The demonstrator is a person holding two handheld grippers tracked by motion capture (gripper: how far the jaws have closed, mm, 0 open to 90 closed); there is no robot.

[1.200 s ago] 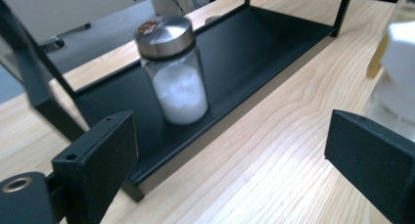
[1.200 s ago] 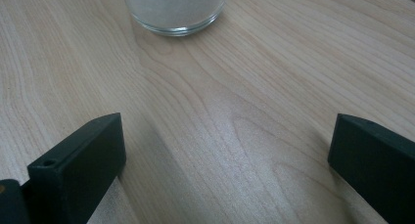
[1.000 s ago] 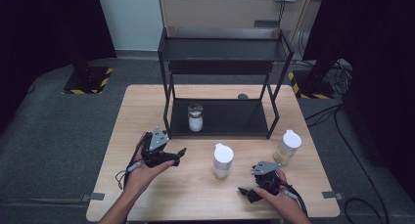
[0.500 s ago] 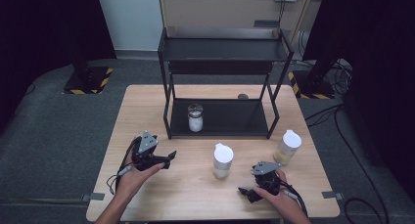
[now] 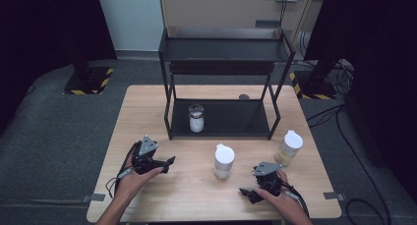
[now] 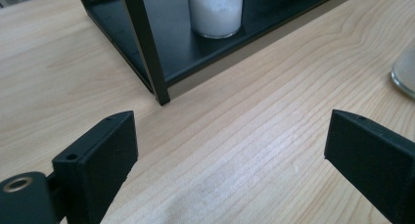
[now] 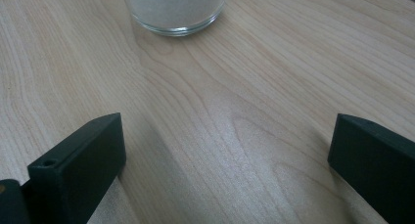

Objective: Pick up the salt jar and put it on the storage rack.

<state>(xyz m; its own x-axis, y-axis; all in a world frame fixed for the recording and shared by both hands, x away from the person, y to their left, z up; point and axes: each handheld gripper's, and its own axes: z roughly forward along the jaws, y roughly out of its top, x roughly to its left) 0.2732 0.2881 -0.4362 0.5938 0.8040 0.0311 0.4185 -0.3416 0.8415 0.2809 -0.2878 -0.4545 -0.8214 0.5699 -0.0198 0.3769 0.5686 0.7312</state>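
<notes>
Pale wood table (image 5: 162, 195) carries a black two-level rack (image 5: 223, 77) at its far side. Just ahead of the right gripper (image 7: 225, 155), whose fingers are spread wide with nothing between them, a white-lidded jar (image 5: 224, 161) stands upright on the table, long axis vertical, lid up. The left gripper (image 5: 169, 161) rests low, fingers also wide and empty, aimed toward that jar.

The high view looks forward and down from above the tabletop's (image 5: 162, 195) near edge, taking in all four edges. Each claw's camera sits low, close over the wood. The left one faces the rack's (image 6: 147, 53) front left leg and lower shelf, shared with the high view; the right one faces a glass jar's (image 7: 173, 11) base.
</notes>
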